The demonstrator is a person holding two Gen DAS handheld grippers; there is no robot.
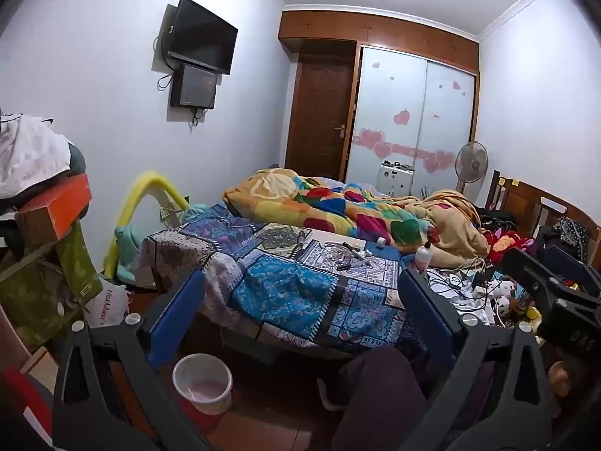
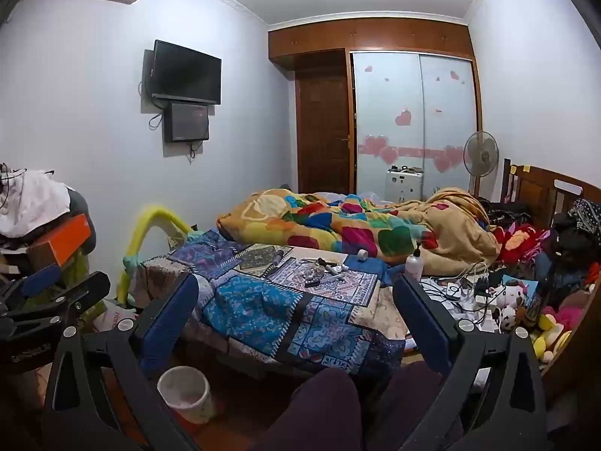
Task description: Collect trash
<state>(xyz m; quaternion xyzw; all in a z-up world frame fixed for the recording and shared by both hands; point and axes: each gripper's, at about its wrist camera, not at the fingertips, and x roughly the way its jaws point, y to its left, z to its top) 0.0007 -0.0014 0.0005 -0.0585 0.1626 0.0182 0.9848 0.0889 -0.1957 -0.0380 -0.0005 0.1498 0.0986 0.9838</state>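
Both claws, left [image 1: 296, 300] & right [image 2: 296, 300], gape wide; bedspread litter [image 2: 319, 268] too small to ID.

Bed [image 1: 285, 293] with patchwork cover, ahead of both hand-held grippers. On it: colourful quilt [image 1: 338, 210], white bottle [image 1: 422, 257], small scattered items [image 1: 349, 259]. Floor [image 1: 263, 428]: white bin [image 1: 203, 383].

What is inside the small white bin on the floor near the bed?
The bin looks empty: only its pale pinkish bottom shows. The near inner wall is hidden by the rim.
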